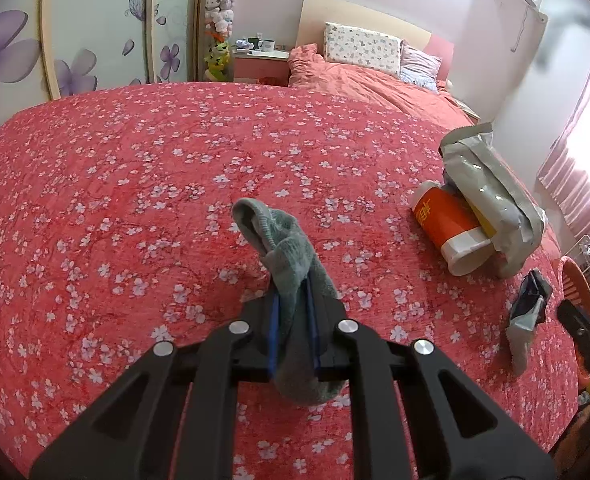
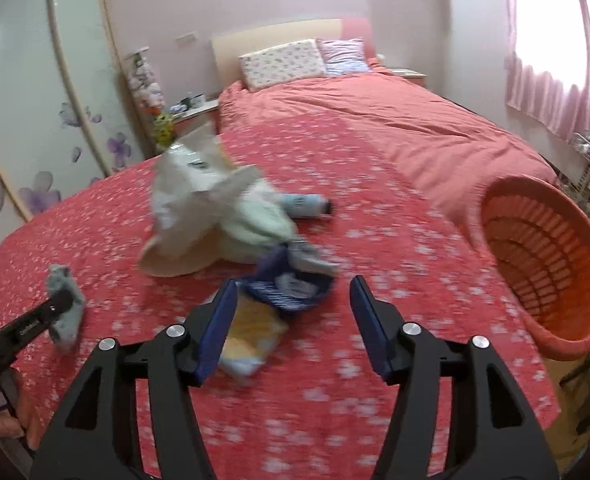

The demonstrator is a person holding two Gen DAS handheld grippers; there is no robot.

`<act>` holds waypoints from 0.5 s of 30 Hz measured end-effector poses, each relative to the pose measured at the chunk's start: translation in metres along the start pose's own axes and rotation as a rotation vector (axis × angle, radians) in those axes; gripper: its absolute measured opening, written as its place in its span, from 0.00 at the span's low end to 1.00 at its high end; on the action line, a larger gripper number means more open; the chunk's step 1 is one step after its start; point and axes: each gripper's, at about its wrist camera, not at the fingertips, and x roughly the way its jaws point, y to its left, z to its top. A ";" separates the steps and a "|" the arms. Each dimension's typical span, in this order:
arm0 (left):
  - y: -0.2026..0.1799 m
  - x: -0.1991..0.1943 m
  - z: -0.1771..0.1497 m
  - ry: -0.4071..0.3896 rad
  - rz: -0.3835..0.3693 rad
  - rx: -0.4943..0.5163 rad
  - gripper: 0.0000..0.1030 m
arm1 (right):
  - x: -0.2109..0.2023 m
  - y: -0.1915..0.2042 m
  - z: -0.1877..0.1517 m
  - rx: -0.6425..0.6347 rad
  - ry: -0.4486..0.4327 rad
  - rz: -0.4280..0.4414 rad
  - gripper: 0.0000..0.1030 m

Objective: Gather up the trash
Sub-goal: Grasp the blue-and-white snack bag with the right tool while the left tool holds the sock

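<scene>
Tongs on the left (image 1: 293,300) are pinching a grey sock (image 1: 283,248) above the red floral bedspread (image 1: 135,184). The right tongs (image 2: 293,300) are standing spread, nothing between them, over a blue-and-yellow wrapper (image 2: 283,296) lying on the bed. A grey mailer bag (image 1: 491,188) is lying beyond it; an orange basket (image 2: 547,264) is sitting just right.

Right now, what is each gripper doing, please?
Left gripper: shut on the grey sock.
Right gripper: open, holding nothing.
</scene>
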 end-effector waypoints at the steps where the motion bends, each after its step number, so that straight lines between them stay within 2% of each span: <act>1: 0.000 -0.001 -0.001 0.001 0.000 -0.001 0.12 | 0.004 0.003 -0.001 -0.007 0.003 -0.011 0.67; 7: 0.001 -0.003 -0.006 0.009 0.000 0.002 0.12 | 0.018 0.025 -0.012 -0.067 0.022 -0.111 0.70; 15: -0.004 -0.005 -0.008 0.005 -0.011 0.010 0.12 | 0.009 -0.024 -0.013 0.000 0.036 -0.149 0.70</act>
